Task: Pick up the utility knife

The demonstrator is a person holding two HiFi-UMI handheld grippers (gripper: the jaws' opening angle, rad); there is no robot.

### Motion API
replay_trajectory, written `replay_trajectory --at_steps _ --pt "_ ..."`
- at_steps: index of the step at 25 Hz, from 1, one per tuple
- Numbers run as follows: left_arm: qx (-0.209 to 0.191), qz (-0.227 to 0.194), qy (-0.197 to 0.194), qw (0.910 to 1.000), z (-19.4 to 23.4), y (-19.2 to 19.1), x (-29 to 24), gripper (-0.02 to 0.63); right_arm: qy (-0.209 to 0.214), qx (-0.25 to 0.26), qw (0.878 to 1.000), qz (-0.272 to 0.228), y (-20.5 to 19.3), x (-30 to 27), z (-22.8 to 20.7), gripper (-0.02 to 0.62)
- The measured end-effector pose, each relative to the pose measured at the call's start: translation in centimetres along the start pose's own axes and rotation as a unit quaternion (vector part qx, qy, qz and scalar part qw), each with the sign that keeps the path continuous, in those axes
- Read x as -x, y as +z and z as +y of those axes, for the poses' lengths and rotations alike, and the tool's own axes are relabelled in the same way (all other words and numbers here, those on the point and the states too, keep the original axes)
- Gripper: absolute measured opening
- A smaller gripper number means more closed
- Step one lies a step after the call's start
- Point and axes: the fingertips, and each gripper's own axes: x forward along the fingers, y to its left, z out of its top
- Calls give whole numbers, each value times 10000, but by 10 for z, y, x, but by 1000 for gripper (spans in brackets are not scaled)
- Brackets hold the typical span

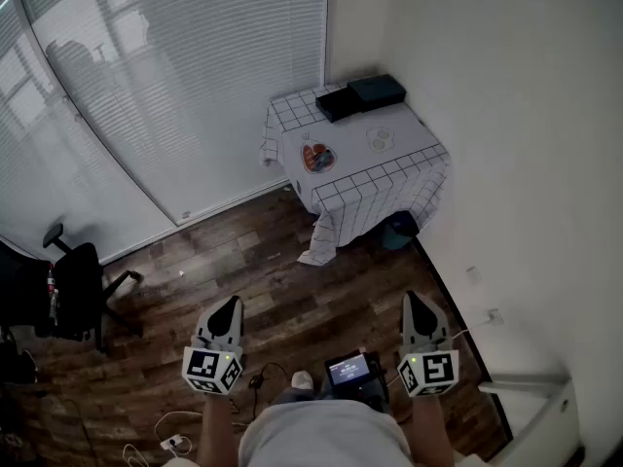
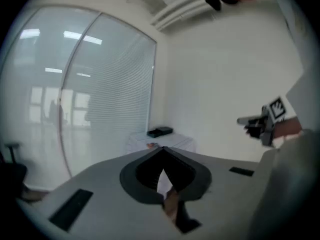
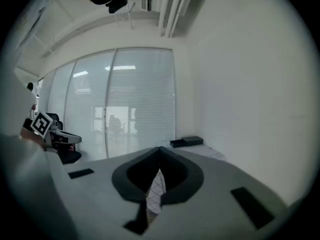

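A small table (image 1: 409, 168) under a white checked cloth stands far ahead in the room's corner. On it lie a plate (image 1: 317, 157) of red and orange items, a small white dish (image 1: 380, 139) and two black boxes (image 1: 358, 96). I cannot make out a utility knife at this distance. My left gripper (image 1: 229, 305) and right gripper (image 1: 417, 300) hang low over the wooden floor, well short of the table. Both are shut and hold nothing. The left gripper view looks past closed jaws (image 2: 162, 148) toward the table (image 2: 172, 143). The right gripper (image 3: 160, 148) does the same.
A black office chair (image 1: 73, 285) stands at the left by the curved glass wall with blinds (image 1: 175, 76). A white wall runs along the right. Cables (image 1: 175, 436) lie on the floor by my feet. A dark teal object (image 1: 397, 230) sits under the table.
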Motion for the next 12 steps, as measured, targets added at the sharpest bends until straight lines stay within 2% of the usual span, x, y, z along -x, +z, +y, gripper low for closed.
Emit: replay_trajectory --at_steps 2,3,7,10,12 --pt "422 -423 -154 9981 -35 -5 17 6 65 -24 10000 -57 3 24 6 6" --pt "478 -516 -164 9974 -51 -7 23 8 111 -70 9999 -107 6 35 9 6" --pt "-25 -499 -174 9986 -113 7 26 6 227 -334 9983 -416 24 74 14 6" --pt "-135 -781 -269 9965 -154 39 28 6 253 -375 9978 -481 28 92 8 6" --pt "-182 -893 -346 9952 -176 54 31 6 429 -616 9959 -502 24 99 5 6"
